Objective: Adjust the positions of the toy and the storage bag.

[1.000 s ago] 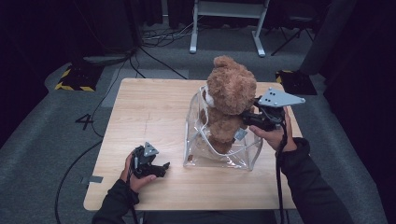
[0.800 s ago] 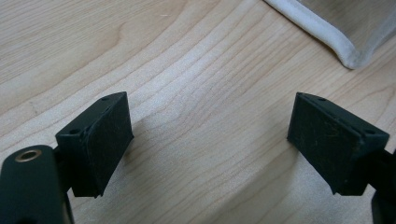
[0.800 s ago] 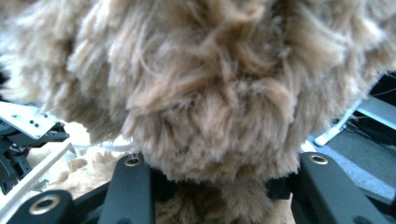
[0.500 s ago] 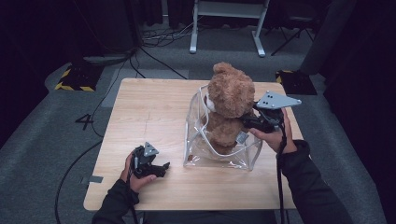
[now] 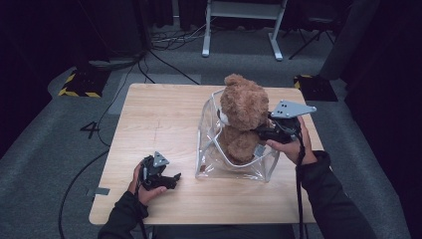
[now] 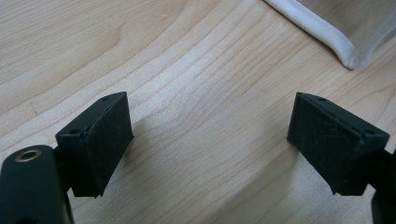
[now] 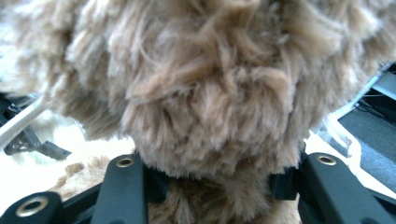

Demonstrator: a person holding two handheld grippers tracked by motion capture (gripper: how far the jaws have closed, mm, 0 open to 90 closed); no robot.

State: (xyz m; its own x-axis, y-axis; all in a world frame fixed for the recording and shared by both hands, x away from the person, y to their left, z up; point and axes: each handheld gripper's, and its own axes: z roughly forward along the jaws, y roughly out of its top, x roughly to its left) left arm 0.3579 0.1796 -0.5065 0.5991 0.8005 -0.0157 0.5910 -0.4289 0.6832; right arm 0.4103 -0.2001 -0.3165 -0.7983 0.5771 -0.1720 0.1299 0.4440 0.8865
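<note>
Clamping one brown teddy bear (image 5: 243, 117) at the neck, the right gripper (image 5: 263, 133) holds it half inside one clear bag (image 5: 219, 167) mid-table; the left gripper (image 5: 171, 180) rests spread, unladen, on bare wood near the table's (image 5: 149, 114) front edge.

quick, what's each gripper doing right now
left gripper: open, holding nothing, low over the table.
right gripper: shut on the teddy bear, which sits in the clear bag.

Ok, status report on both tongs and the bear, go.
Left tongs open, resting on table. Right tongs shut on teddy bear, bear partly inside clear bag. Nothing in the way.
</note>
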